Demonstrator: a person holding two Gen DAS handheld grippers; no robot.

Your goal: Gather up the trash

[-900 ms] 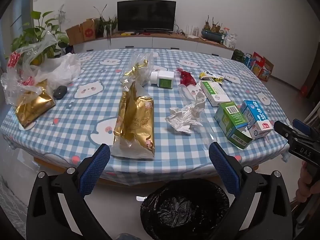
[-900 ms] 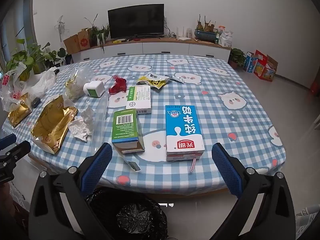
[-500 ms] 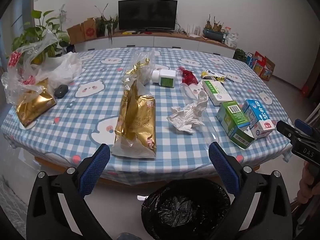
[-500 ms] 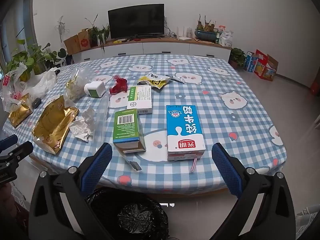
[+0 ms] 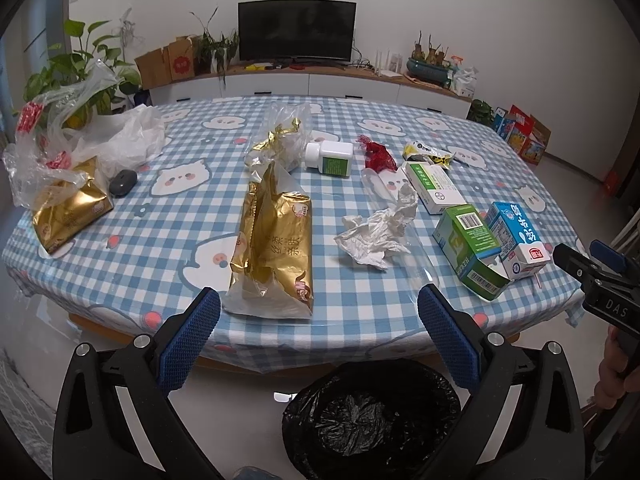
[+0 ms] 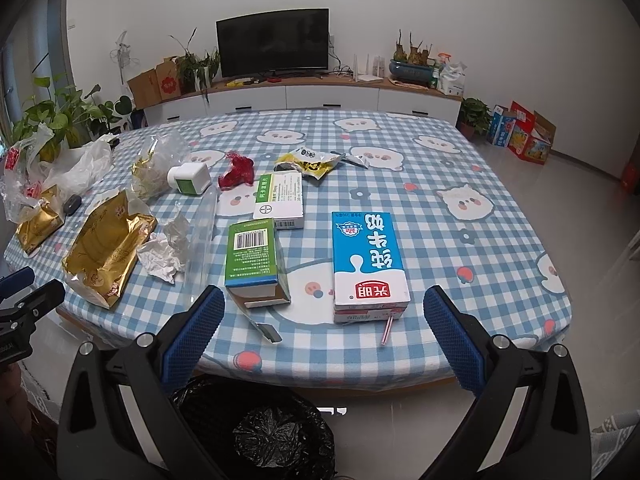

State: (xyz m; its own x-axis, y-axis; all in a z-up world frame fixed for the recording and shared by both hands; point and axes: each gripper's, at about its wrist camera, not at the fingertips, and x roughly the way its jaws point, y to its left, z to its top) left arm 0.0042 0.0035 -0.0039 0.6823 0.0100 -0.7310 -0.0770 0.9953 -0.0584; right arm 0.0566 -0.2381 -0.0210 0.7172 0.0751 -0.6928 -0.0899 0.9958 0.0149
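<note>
1. Left gripper [image 5: 318,322]: jaws spread wide, nothing between them, hanging short of the table [image 5: 168,216] edge, aimed down at the gold foil bag [image 5: 276,248].
2. Right gripper [image 6: 324,324]: jaws likewise wide apart and empty, just off the near edge, framing the blue milk carton [image 6: 366,258] and the green box [image 6: 252,256].
3. Change vs. earlier frames: almost none. Both views crept slightly closer to the table, trash items sit where they were, no jaw closing. Read as start of approach, nothing collected yet.
4. Nearest trash, left view: gold foil bag flat near the table edge; crumpled white tissue [image 5: 378,236] to its right; a clear plastic tube [image 5: 394,220] lying beside the tissue, hard to make out.
5. Nearest trash, right view: milk carton lying flat with a straw [image 6: 387,330] poking toward the edge; green box with an end flap open, just left of the carton, apart from it.
6. Farther out: white medicine box [image 6: 280,200], white pill bottle [image 6: 190,178] on its side, red wrapper [image 6: 238,172], yellow snack wrapper [image 6: 310,162], crinkled clear-and-gold bag [image 5: 282,142].
7. Far left: second gold bag [image 5: 68,212] inside clear plastic bags, dark computer mouse [image 5: 123,182] beside it, probably not trash.
8. Destination: bin with black liner [image 5: 370,420] on the floor below the near table edge, between both grippers; looks empty.
9. Judgement: all trash still on the table; likely first picks are foil bag for left, milk carton for right.
</note>
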